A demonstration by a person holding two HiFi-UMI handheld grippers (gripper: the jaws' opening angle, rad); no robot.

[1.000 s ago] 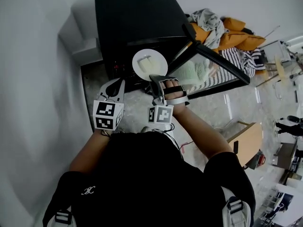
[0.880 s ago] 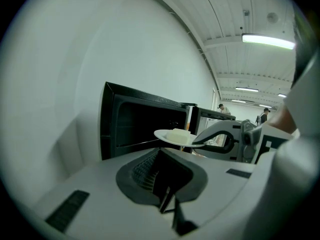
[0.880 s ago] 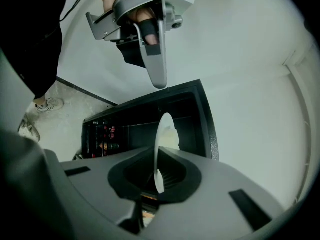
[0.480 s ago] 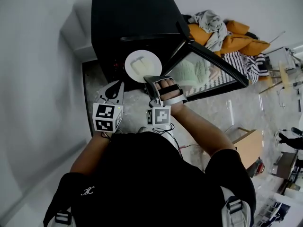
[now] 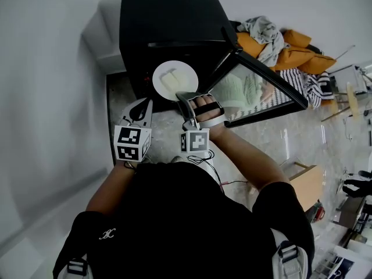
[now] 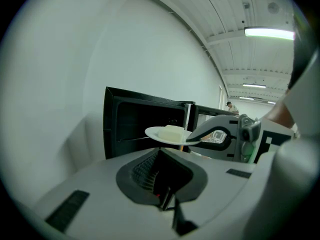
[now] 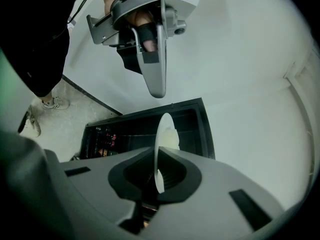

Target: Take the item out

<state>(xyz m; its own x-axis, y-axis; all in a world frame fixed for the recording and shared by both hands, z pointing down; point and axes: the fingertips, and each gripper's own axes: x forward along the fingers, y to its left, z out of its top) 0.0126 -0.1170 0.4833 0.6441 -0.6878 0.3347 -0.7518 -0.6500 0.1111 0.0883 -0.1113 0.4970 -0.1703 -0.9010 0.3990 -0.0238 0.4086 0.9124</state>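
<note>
A white plate [image 5: 174,80] with a pale block of food [image 5: 172,81] on it hangs level just in front of the open black microwave [image 5: 168,22]. My right gripper [image 5: 187,99] is shut on the plate's near rim. From the right gripper view the plate [image 7: 164,134] stands edge-on between the jaws, with my right gripper [image 7: 159,173] clamped on it and the microwave cavity [image 7: 145,131] behind. My left gripper [image 5: 141,108] is to the left of the plate, shut, holding nothing. The left gripper view shows the plate [image 6: 167,134] and food [image 6: 174,131] ahead of my left gripper [image 6: 162,171].
The microwave door [image 5: 261,89] swings out to the right. A white wall runs along the left. Orange and grey clothes [image 5: 273,36] are piled at the right, with wooden furniture [image 5: 305,185] lower right. Pale speckled surface [image 5: 163,127] lies beneath the grippers.
The right gripper has drawn the plate a little further out of the microwave and slightly left. The left gripper has stayed where it was.
</note>
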